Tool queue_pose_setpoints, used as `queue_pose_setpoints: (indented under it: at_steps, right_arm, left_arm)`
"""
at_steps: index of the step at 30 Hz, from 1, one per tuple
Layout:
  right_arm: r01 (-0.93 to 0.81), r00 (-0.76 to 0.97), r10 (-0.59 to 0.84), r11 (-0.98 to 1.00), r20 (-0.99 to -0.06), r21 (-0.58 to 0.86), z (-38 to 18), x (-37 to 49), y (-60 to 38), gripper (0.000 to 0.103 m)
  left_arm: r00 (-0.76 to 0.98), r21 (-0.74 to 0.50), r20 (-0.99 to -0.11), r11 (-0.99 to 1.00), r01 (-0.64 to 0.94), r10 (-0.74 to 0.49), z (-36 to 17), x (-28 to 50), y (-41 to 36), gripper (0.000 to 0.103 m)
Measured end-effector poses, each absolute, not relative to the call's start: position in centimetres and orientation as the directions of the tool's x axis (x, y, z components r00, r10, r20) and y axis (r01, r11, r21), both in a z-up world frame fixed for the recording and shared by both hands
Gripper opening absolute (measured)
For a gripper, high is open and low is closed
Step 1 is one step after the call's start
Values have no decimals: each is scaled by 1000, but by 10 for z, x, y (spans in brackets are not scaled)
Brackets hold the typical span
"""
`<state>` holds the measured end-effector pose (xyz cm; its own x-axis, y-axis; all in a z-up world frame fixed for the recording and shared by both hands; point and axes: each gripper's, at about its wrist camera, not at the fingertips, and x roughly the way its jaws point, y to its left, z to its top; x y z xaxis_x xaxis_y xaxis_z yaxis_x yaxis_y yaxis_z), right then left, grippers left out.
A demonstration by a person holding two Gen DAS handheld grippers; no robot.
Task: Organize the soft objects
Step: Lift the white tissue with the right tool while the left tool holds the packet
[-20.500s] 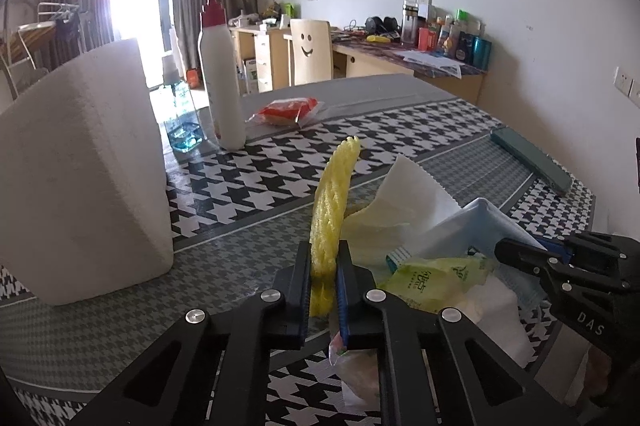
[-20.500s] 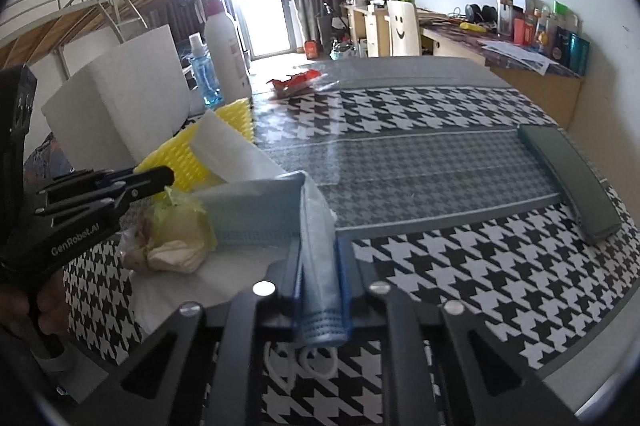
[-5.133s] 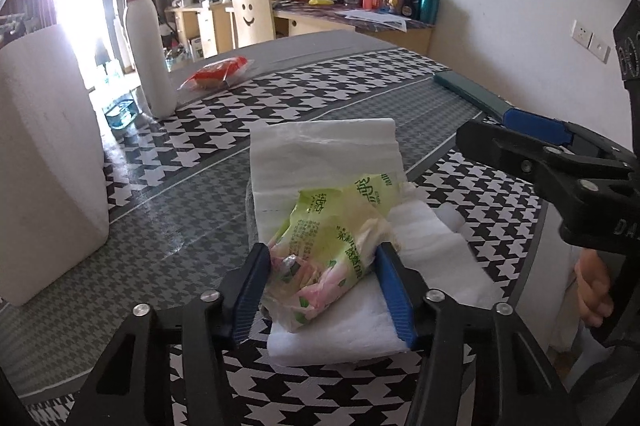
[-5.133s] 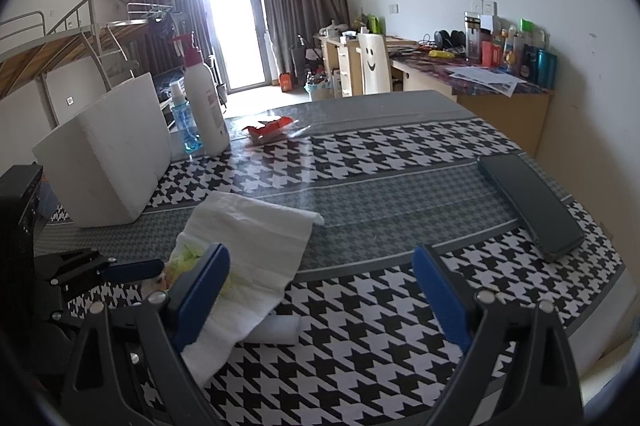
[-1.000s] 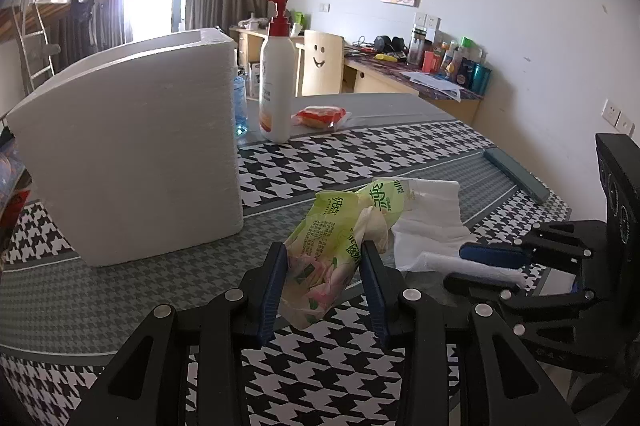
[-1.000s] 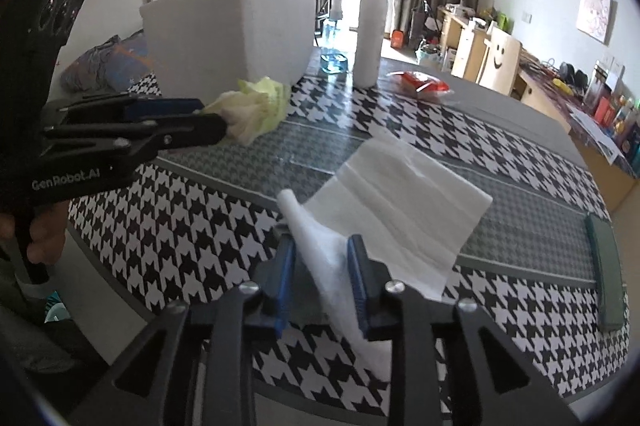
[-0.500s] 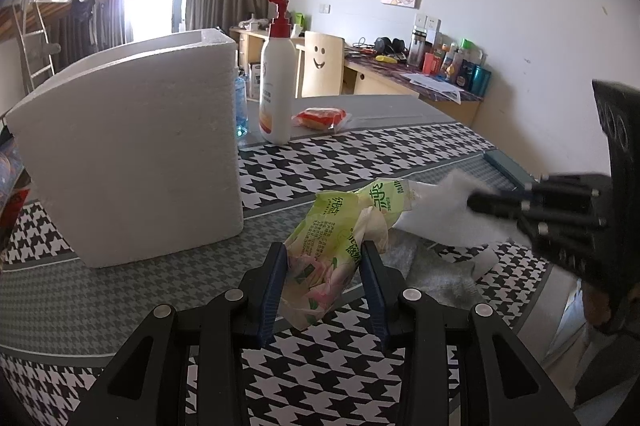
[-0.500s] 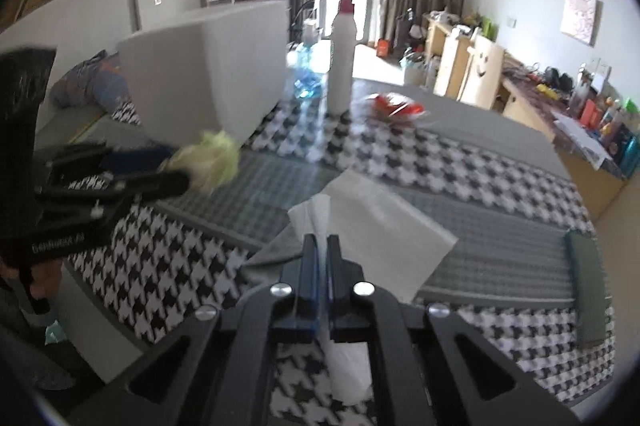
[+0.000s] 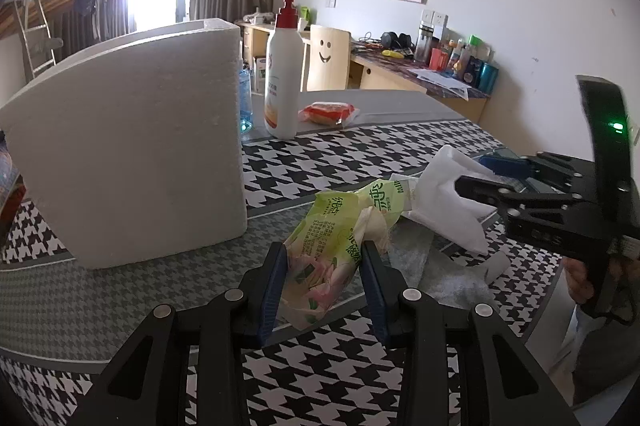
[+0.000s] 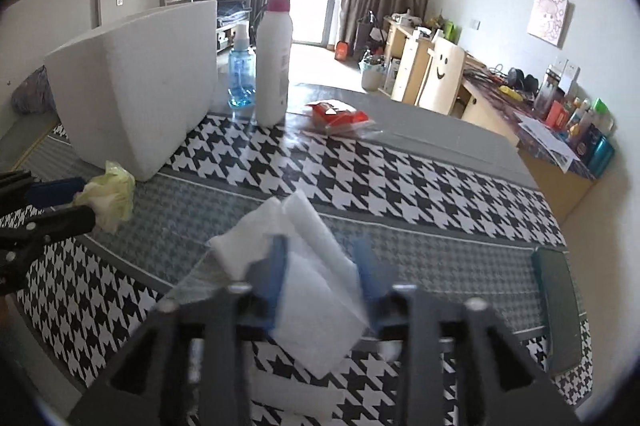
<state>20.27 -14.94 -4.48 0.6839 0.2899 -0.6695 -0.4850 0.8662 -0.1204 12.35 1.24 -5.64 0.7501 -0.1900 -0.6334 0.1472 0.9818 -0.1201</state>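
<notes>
Left wrist view: left gripper (image 9: 322,274) clamps green tissue pack (image 9: 332,238) just above the table (image 9: 320,154), kept clear for sorting; right gripper (image 10: 320,278) jaws opening around folded white cloth (image 10: 304,266) (apparently releasing it), beside foam box (image 9: 128,162).

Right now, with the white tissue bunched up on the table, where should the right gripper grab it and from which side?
Take the white tissue by the raised folded ridge at its near end, coming down from above and from the near table edge, judging by its pose. That fold stands up off the table, while the rest lies flat. The right gripper already straddles it, jaws opening.
</notes>
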Motion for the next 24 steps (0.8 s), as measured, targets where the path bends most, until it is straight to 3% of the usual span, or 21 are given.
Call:
queue_pose_setpoints:
  at_steps: [3, 6, 10, 17, 18, 20, 24]
  right_arm:
    - [-504, 690, 313, 855, -652, -122, -42, 188, -151, 56]
    - [-562, 662, 354, 818, -661, -124, -47, 181, -147, 68]
    - [-590, 638, 328, 790, -697, -168, -65, 184, -137, 68]
    - [-574, 570, 303, 812, -764, -106, -86, 214, -144, 68]
    - [-572, 564, 309, 815, -766, -93, -86, 216, -146, 65]
    - [-575, 535, 332, 817, -777, -47, -85, 218, -150, 46]
    - [-566, 522, 366, 825, -771, 9, -79, 217, -159, 22]
  left_arm:
    - [750, -120, -633, 982, 148, -191, -57, 127, 10, 39]
    - [747, -123, -636, 981, 150, -194, -58, 129, 11, 39]
    - [745, -123, -639, 981, 149, -193, -60, 131, 9, 39]
    - [742, -123, -641, 981, 150, -194, -62, 131, 10, 39]
    - [742, -124, -642, 981, 151, -195, -63, 132, 11, 39]
    - [742, -122, -641, 980, 154, -197, -63, 131, 10, 39]
    - [746, -118, -637, 981, 155, -195, -62, 130, 9, 39]
